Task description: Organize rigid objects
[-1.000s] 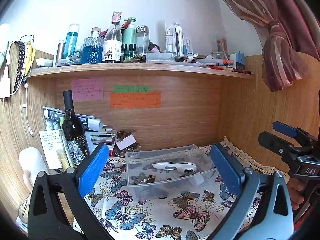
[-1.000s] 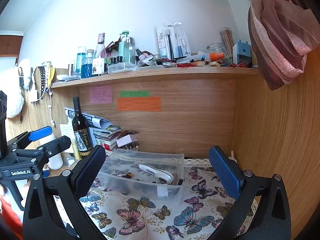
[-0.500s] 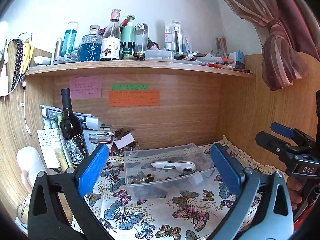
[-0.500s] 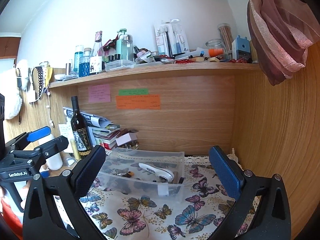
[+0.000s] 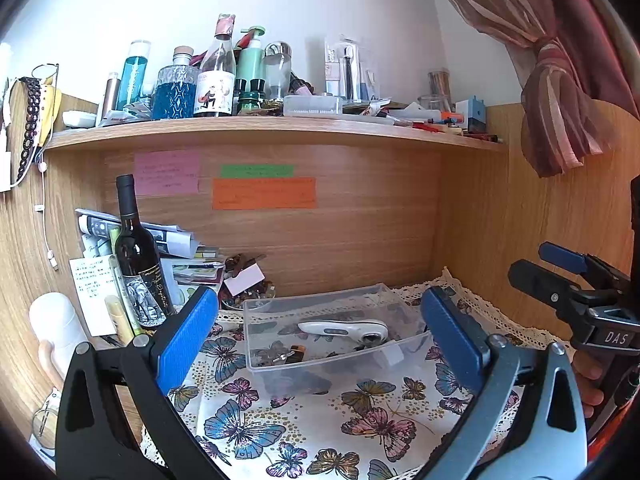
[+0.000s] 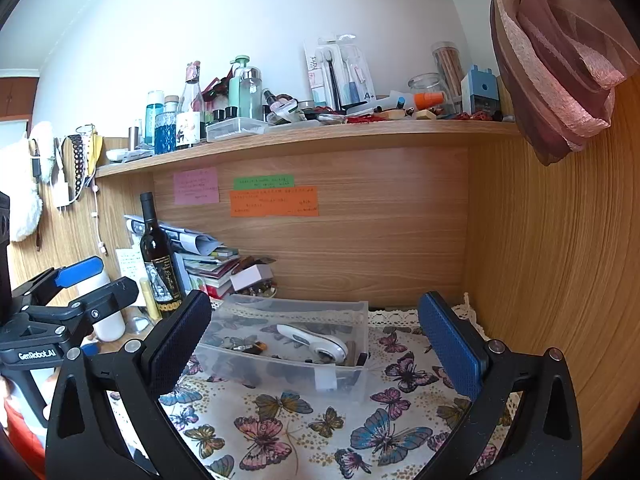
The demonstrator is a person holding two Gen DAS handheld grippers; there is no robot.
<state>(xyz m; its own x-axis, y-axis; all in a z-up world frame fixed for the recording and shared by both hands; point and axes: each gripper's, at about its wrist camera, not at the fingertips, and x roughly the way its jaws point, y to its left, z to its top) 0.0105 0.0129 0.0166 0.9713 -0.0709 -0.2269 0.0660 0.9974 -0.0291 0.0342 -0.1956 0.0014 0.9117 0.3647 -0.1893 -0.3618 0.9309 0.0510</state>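
Note:
A clear plastic bin [image 5: 404, 350] [image 6: 360, 312] sits on the butterfly cloth [image 5: 304, 420] [image 6: 304, 412] under the shelf. A white thermometer-shaped device [image 5: 344, 328] [image 6: 316, 338] and small dark items lie inside it. My left gripper [image 5: 320, 340] is open and empty, held in front of the bin. My right gripper [image 6: 316, 340] is open and empty, also facing the bin from a little further right. Each gripper shows at the edge of the other's view: the right one [image 5: 560, 276], the left one [image 6: 80, 284].
A dark wine bottle [image 5: 138, 256] [image 6: 160, 256] stands left of the bin beside stacked papers and books [image 6: 208, 256]. A white jar [image 5: 56, 324] stands at far left. The upper shelf [image 5: 272, 130] [image 6: 320, 136] holds several bottles and small items. A curtain [image 6: 560, 64] hangs at right.
Both grippers have risen and tilted slightly; the scene sits a little lower in both views. Both stay open and empty.

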